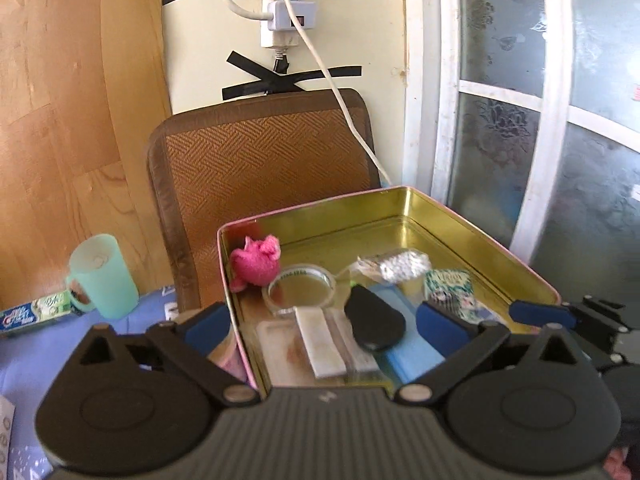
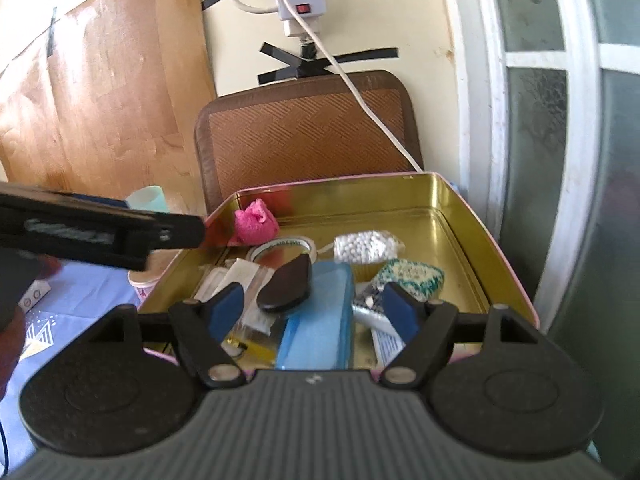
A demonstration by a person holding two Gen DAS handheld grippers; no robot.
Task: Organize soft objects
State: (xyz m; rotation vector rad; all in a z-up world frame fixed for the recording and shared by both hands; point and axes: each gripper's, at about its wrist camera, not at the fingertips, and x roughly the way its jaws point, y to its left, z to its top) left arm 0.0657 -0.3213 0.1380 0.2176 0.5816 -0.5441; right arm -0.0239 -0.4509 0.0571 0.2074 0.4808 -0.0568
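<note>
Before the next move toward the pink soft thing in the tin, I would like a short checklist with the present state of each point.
1. Left tool open: ok, its fingers stand wide apart, one on each side of the tin's left wall.
2. Right tool open and holding nothing: ok.
3. Pink soft object reachable: ok, it lies in the far left corner of the tin with nothing on top.
4. Way to it clear: not ok, the black oval object and tape roll lie between.
5. The two tools apart: cannot tell, the left one crosses close in the right wrist view.
6. Tin steady: cannot tell.
</note>
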